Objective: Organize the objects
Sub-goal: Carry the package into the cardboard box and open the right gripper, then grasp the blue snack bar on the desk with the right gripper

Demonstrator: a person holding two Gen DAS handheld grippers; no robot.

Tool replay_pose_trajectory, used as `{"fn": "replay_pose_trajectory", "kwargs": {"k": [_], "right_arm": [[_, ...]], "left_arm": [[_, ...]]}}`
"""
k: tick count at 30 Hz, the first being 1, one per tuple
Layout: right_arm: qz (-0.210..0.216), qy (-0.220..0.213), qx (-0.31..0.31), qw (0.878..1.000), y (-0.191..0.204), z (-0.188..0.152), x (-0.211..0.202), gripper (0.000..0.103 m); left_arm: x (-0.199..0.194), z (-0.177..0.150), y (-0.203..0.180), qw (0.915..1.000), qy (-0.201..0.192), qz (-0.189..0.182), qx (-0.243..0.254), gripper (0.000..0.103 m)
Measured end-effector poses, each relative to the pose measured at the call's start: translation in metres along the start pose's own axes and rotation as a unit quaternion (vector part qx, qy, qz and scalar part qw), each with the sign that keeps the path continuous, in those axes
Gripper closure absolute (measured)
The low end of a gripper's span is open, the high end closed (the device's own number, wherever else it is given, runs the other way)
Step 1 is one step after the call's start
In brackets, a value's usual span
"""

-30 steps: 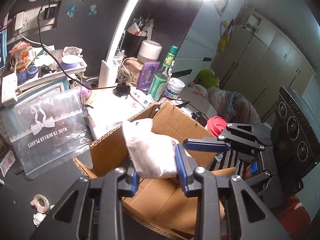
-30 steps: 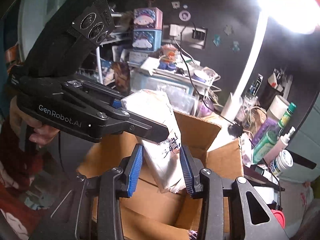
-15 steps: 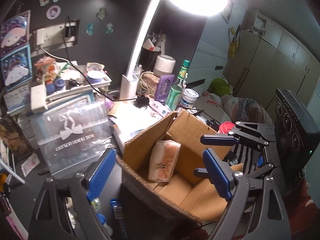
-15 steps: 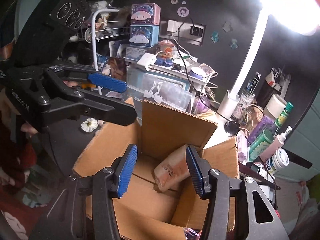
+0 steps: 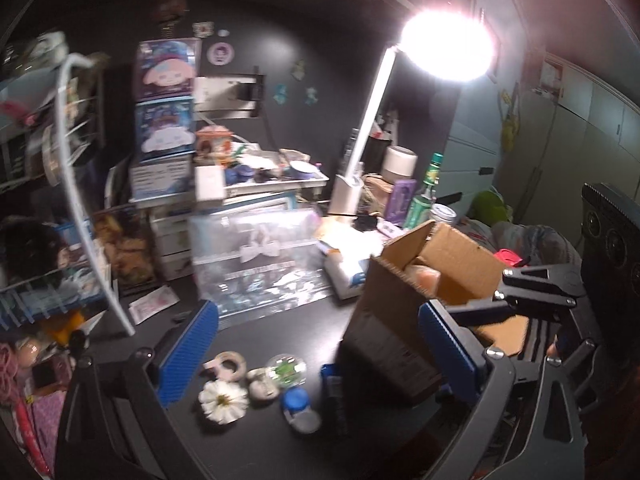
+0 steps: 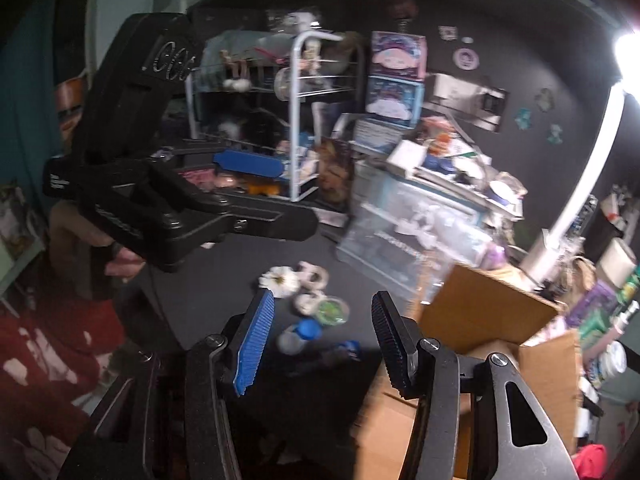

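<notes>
On the dark table: both grippers hang over the clutter with nothing held; judging by that, the step in hand is picking the next loose thing to pack
Cardboard box (image 5: 404, 320): open at the top, standing at the right of the table; a pale packet (image 5: 426, 276) shows inside it — so at least one thing looks already stowed
Left gripper (image 5: 316, 354): fingers wide apart, empty, aimed at the gap between box and small items
Right gripper (image 6: 324, 340): fingers wide apart, empty, above the same cluster; box edge just beside its right finger
Loose items: white flower (image 5: 223, 400), tape roll (image 5: 226, 364), round clear case (image 5: 287, 368), blue-capped container (image 5: 298, 404) and a dark tube (image 5: 334, 396) — close together, some touching; the tube lies just beside the box wall
Next move, as a judgement: lower one gripper onto an outer piece, such as the flower; narrow the fingers first, since neighbours crowd in
Room: open table lies left and front of the cluster; a clear plastic bag (image 5: 260, 264) stands behind, a wire rack (image 5: 80, 184) at far left; the near table edge cannot be made out
</notes>
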State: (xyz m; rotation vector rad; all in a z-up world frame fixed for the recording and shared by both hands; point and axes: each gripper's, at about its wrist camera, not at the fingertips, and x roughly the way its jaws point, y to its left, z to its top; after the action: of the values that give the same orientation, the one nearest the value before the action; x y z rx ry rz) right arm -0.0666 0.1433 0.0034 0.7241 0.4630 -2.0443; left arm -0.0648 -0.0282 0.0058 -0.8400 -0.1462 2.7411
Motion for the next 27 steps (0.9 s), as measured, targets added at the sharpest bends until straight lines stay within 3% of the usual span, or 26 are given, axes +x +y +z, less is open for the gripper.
{"fn": "replay_pose_trajectory", "kwargs": {"k": [5,9,16,20,27], "right_arm": [[0.065,0.018,0.013,0.998,0.035,-0.005,0.041,0.056],[0.068,0.032,0.036,0.997,0.051,-0.025,0.072,0.056],[-0.004,0.016,0.114,0.993,0.05,-0.074,0.108,0.056],[-0.076,0.009,0.185,0.98,0.032,-0.1,0.127,0.055],[-0.15,-0.007,0.198,0.969,0.031,-0.11,0.138,0.056]], "left_arm": [[-0.009,-0.037,0.033,0.9989,-0.013,0.041,-0.02,0.001],[-0.004,-0.07,0.052,0.9975,-0.008,0.061,-0.035,0.001],[0.009,-0.121,0.072,0.9943,-0.002,0.09,-0.057,0.001],[0.02,-0.14,0.073,0.991,0.0,0.117,-0.065,0.001],[0.027,-0.155,0.081,0.9881,-0.005,0.108,-0.11,0.001]]}}
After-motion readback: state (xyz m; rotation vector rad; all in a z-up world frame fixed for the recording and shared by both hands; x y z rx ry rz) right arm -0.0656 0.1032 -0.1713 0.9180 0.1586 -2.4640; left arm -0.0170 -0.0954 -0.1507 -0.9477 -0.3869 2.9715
